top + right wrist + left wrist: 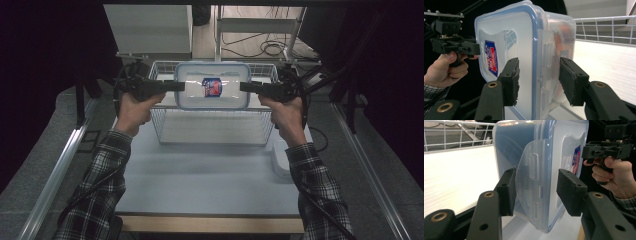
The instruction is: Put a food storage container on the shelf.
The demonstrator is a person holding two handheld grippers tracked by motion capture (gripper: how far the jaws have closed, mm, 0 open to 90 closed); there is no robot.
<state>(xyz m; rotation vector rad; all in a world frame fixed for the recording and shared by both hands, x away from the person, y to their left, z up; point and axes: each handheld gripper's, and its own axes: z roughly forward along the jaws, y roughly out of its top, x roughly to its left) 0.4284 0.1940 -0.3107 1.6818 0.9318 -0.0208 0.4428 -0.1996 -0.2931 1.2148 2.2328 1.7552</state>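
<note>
I'm clamping the left hand-held gripper (181, 85) on the left end of the clear lidded container (212, 85), and the right hand-held gripper (243, 86) on the right end. In the left gripper view the jaws are straddling the container's side latch flap (532, 185), half-closed, one pad (509, 191) against the body side and the other at the lid side; same picture in the right gripper view, pads bracketing the lid edge and clip. So both are holding the container between them, lid on, blue-and-red label (211, 87) facing up. It's hanging in the air over the white wire basket (212, 134), roughly above the basket's far half, not touching the wires as far as I can tell. Basket is sitting on the desk (200, 180). My read: grasp done, container is airborne; I can't tell whether it's going in or coming out. Set-down and release are still left.
</note>
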